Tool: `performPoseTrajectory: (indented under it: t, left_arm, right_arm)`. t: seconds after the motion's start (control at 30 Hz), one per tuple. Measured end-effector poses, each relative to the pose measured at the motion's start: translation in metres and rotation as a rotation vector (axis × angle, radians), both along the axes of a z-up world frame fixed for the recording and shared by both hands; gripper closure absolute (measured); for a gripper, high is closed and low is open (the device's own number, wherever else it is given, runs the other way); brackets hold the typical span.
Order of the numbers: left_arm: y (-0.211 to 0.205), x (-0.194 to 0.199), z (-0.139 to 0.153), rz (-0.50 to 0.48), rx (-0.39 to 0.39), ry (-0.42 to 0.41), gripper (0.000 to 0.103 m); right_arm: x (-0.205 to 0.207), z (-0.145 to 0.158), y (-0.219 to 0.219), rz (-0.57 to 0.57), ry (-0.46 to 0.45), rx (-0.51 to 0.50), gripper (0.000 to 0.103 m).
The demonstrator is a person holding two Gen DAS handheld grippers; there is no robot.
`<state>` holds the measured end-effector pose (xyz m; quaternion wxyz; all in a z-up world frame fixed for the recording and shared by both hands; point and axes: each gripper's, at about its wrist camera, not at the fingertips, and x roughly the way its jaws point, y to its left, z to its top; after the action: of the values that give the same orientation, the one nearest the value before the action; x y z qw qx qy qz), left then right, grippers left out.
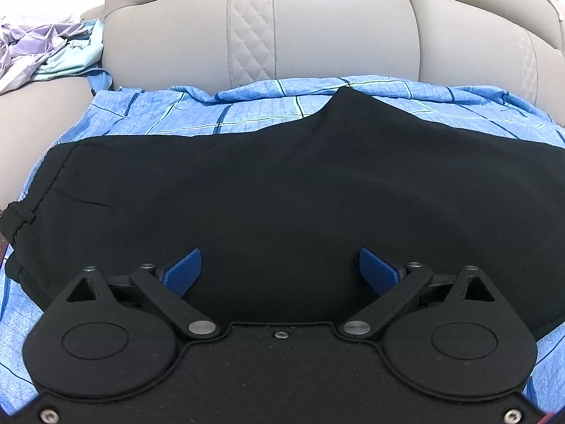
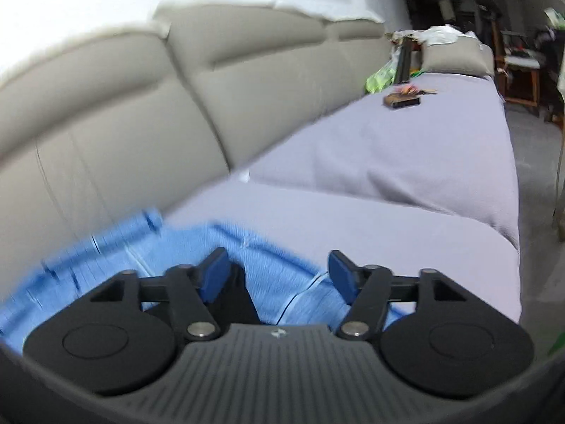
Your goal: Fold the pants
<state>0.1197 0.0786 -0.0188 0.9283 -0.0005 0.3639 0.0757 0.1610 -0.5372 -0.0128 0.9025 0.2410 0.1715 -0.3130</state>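
Observation:
Black pants [image 1: 282, 183] lie spread flat on a blue checked sheet [image 1: 247, 113] over the sofa seat, with a pointed part reaching toward the backrest and a bunched end at the left edge. My left gripper [image 1: 280, 270] hovers open over the near edge of the pants, its blue pads [image 1: 183, 272] wide apart with only flat fabric below them. In the blurred right wrist view my right gripper [image 2: 279, 277] stands open over the blue sheet [image 2: 275, 282]. A small strip of black fabric [image 2: 238, 293] shows beside its left pad, not pinched.
The beige sofa backrest [image 1: 317, 28] rises behind the sheet. A heap of lilac and mint clothes [image 1: 46, 49] lies at the left. To the right the seat carries a grey-lilac cover [image 2: 388, 176], with a small dark box [image 2: 402, 99] and green plastic [image 2: 381, 77] at its far end.

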Motion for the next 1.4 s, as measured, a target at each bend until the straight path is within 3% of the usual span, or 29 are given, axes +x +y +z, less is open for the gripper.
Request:
performPoseTrajectory:
  t: [0.27, 0.4, 0.47, 0.57, 0.73, 0.77, 0.83, 0.87, 0.9, 0.97, 1.1, 1.17, 1.4]
  left_arm:
    - [0.0, 0.0, 0.0, -0.005, 0.001, -0.001, 0.005]
    - [0.0, 0.0, 0.0, -0.004, 0.002, -0.002, 0.005]
    - [0.0, -0.001, 0.0, -0.004, 0.002, -0.002, 0.005]
    - [0.0, -0.001, 0.0, -0.001, 0.002, -0.004, 0.005]
    - [-0.001, -0.001, -0.001, 0.0, 0.005, -0.009, 0.005]
    - [-0.001, -0.002, -0.001, -0.001, 0.004, -0.01, 0.005]
    - [0.0, -0.002, -0.001, -0.002, 0.003, -0.011, 0.005]
    - [0.0, -0.002, -0.001, -0.001, 0.003, -0.01, 0.005]
    - [0.0, -0.002, -0.001, -0.002, 0.003, -0.01, 0.005]
    - [-0.001, -0.002, 0.0, 0.0, 0.001, -0.013, 0.005]
    - [-0.001, -0.004, -0.001, -0.001, 0.005, -0.022, 0.005]
    - [-0.002, -0.004, -0.001, -0.002, 0.005, -0.023, 0.005]
    - [-0.002, -0.004, -0.001, -0.001, 0.005, -0.022, 0.005]
  right_arm:
    - [-0.087, -0.028, 0.019, -0.054, -0.068, 0.211, 0.025]
    - [-0.101, -0.045, 0.04, 0.094, 0.057, 0.247, 0.023]
    - [-0.103, -0.046, 0.05, 0.183, 0.053, 0.263, 0.017]
    - [-0.085, -0.048, 0.058, 0.24, 0.109, 0.22, 0.012]
    - [-0.049, -0.052, 0.068, 0.197, 0.268, -0.004, 0.009]
    - [-0.043, -0.053, 0.063, 0.182, 0.264, -0.021, 0.011]
    - [-0.038, -0.051, 0.045, 0.091, 0.208, 0.015, 0.033]
    - [-0.041, -0.05, 0.037, 0.014, 0.18, 0.033, 0.05]
    - [-0.045, -0.051, 0.029, -0.031, 0.131, 0.069, 0.056]
    - [-0.059, -0.054, 0.017, -0.078, 0.012, 0.156, 0.057]
    - [-0.081, -0.045, 0.023, -0.177, -0.02, 0.09, 0.04]
    - [-0.089, -0.044, 0.023, -0.162, -0.028, 0.115, 0.033]
    - [-0.095, -0.05, 0.027, -0.017, -0.015, 0.261, 0.033]
